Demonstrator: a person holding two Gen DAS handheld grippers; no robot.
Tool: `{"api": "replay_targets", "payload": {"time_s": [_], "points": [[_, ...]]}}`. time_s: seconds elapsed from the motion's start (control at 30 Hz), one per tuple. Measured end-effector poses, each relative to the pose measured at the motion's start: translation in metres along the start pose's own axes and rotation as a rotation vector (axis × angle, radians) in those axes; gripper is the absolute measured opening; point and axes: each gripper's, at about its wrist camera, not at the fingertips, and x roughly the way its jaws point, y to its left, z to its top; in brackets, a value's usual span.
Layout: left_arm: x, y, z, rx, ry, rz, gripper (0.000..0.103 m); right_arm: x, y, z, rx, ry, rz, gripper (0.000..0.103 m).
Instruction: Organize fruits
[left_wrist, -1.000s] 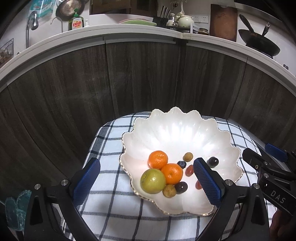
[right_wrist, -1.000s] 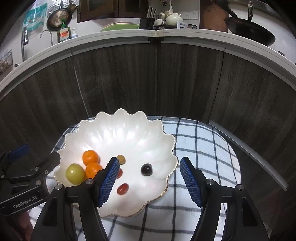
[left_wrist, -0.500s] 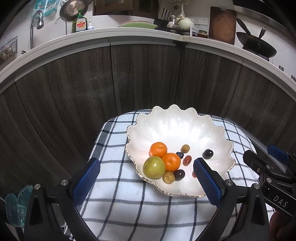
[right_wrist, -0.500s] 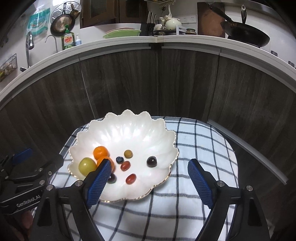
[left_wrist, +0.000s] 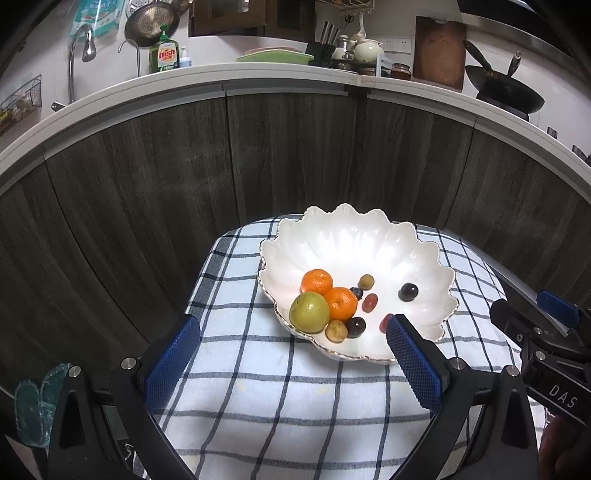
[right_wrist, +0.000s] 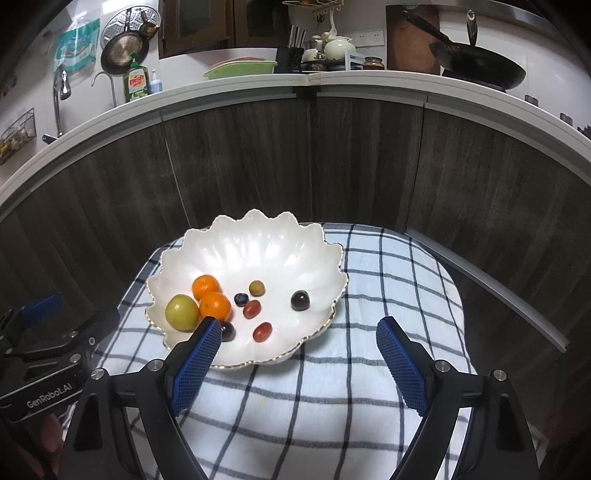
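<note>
A white scalloped bowl (left_wrist: 369, 236) (right_wrist: 258, 243) stands on a checked cloth (left_wrist: 258, 387) (right_wrist: 388, 280). In it lie two oranges (left_wrist: 317, 281) (right_wrist: 207, 286), a green apple (left_wrist: 309, 312) (right_wrist: 181, 312), a blueberry (right_wrist: 241, 298), dark grapes (left_wrist: 408, 292) (right_wrist: 299, 300) and small red and tan fruits (right_wrist: 262, 331). My left gripper (left_wrist: 291, 354) is open and empty, held back from the bowl's near rim. My right gripper (right_wrist: 297, 354) is open and empty, also short of the bowl. Each gripper shows at the edge of the other's view.
Dark wood cabinet fronts (left_wrist: 288, 155) rise right behind the cloth-covered table. The white counter (right_wrist: 306, 79) above carries dish soap (left_wrist: 164, 55), a green tray, a teapot and a wok (right_wrist: 476, 64). A tap stands at far left.
Both grippers have pulled back and up from the bowl, which now looks smaller and farther. The fruits have stayed in place. Both grippers stay open.
</note>
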Motion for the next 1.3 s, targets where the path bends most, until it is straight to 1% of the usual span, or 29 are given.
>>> {"api": "replay_targets", "payload": {"time_s": [0.33, 0.43, 0.73, 0.93, 1.1, 1.3], "points": [[-0.031, -0.004, -0.011, 0.019, -0.019, -0.001, 0.103, -0.029, -0.002, -0.013, -0.003, -0.023, -0.003, 0.087], [-0.039, -0.005, -0.016, 0.025, -0.019, 0.002, 0.103, -0.038, -0.005, -0.019, 0.013, -0.024, -0.002, 0.087], [-0.060, -0.013, -0.042, 0.050, -0.007, 0.003, 0.103, -0.060, -0.014, -0.039, 0.036, -0.029, -0.012, 0.087], [-0.070, -0.018, -0.062, 0.066, -0.005, 0.009, 0.103, -0.074, -0.022, -0.061, 0.061, -0.023, -0.030, 0.087], [-0.079, -0.020, -0.075, 0.069, -0.012, 0.010, 0.103, -0.086, -0.026, -0.079, 0.078, -0.036, -0.048, 0.087], [-0.087, -0.017, -0.089, 0.066, -0.012, 0.019, 0.103, -0.094, -0.025, -0.094, 0.064, -0.046, -0.054, 0.087]]}}
